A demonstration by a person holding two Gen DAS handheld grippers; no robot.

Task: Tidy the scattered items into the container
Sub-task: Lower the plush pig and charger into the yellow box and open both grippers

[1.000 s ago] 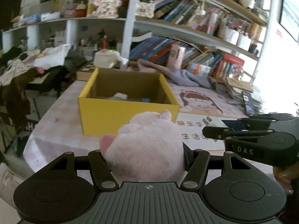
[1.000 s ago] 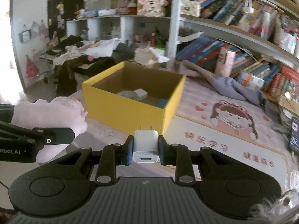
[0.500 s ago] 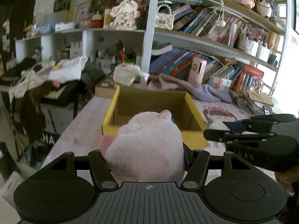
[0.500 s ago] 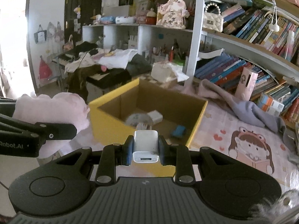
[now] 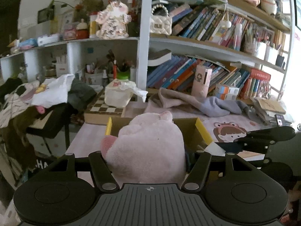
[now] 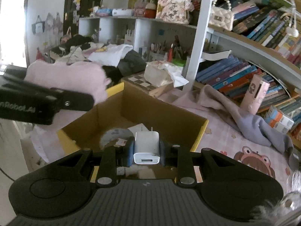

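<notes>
We are at the drop-off step: both grippers carry a load and both hang over or at the yellow cardboard box (image 6: 161, 113), which stands on the pink patterned tablecloth (image 6: 225, 141) in front of the bookshelf (image 5: 216, 43). Our left gripper (image 5: 148, 156) is clamped on the pink plush toy (image 5: 148, 148), which bulges between the jaws and hides most of the box's opening in the left wrist view; from the right wrist view the toy (image 6: 69, 79) sits above the box's far-left corner, seemingly at the rim rather than well inside. Our right gripper (image 6: 146, 150) grips a white USB charger plug (image 6: 146, 146) with its two prongs pointing forward, directly above the open box. Inside the box we can see a round greyish item (image 6: 114, 135) and a flat white piece (image 6: 139, 127) on the brown floor; what they are we cannot tell. We judge the next move to be simple: lower each load a little past the rim, then let the jaws part so the charger falls among the things already there and the plush lands beside it. The plush looks soft, rounded and fuzzy, with a darker pink patch at its left side, so it should squash and drop harmlessly; the charger is a small hard glossy block, and it ought to be released low to avoid bouncing out. The two grippers are close together, so we would release one at a time.
</notes>
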